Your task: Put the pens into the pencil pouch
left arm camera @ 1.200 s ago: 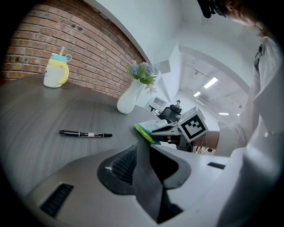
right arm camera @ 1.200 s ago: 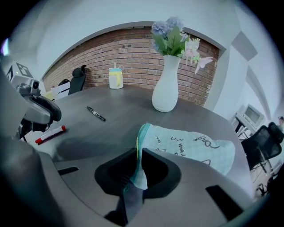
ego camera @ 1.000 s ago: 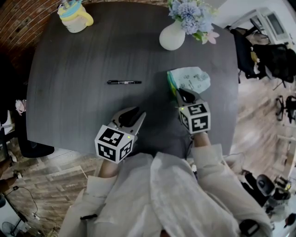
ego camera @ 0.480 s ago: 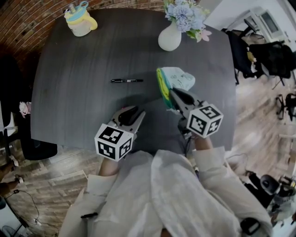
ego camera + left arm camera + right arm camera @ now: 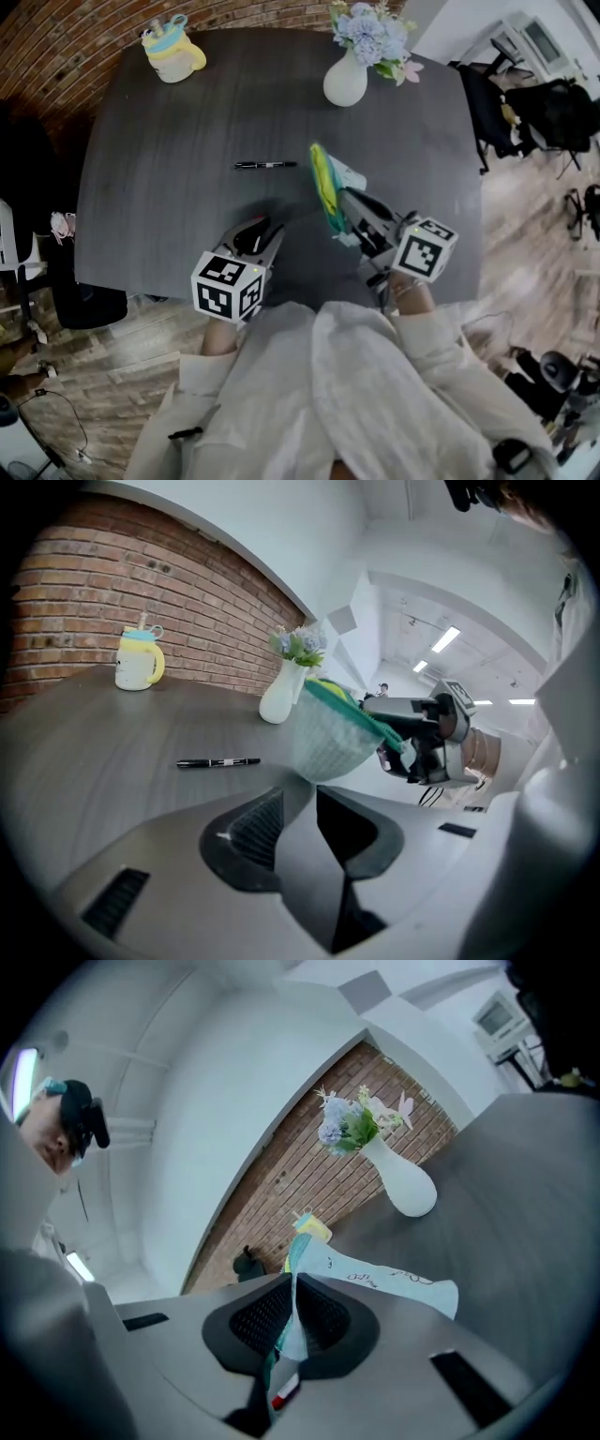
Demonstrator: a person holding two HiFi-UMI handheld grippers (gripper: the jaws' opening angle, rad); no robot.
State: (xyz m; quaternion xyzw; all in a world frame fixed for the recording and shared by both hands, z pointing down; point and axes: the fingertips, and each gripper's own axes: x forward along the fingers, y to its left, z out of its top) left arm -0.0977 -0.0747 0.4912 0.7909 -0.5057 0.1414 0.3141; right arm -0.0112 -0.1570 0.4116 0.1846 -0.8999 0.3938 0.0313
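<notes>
- Far left corner of the dark table point(image 5: 159, 187): a yellow mug point(image 5: 173, 52) with a blue lid sits close to the brick wall, well away from everything else.
- Next over, near the table's front edge, is the left gripper point(image 5: 262, 232). Its own view shows the fingers point(image 5: 253, 825) standing apart with a modest gap and nothing between them, only bare table ahead.
- Just beyond it lies the black pen point(image 5: 265, 165), flat on the table and running left to right. It's out in the open and no gripper is touching it.
- Centre right now: the pencil pouch point(image 5: 328, 183), pale mint with a green and yellow zip edge. It's turned up on edge and hangs by that edge from the right gripper. In the left gripper view it droops like a little bag point(image 5: 328, 738) and looks clear of the table.
- Behind it, at the back edge, a white vase point(image 5: 345, 82) holds pale blue flowers.
- Rightmost is the right gripper point(image 5: 349, 199), coming in from the right. In the right gripper view its ribbed fingers point(image 5: 267, 1314) are pinched tight on the pouch's fabric edge, and the rest of the pouch point(image 5: 384, 1283) fans out past them.
</notes>
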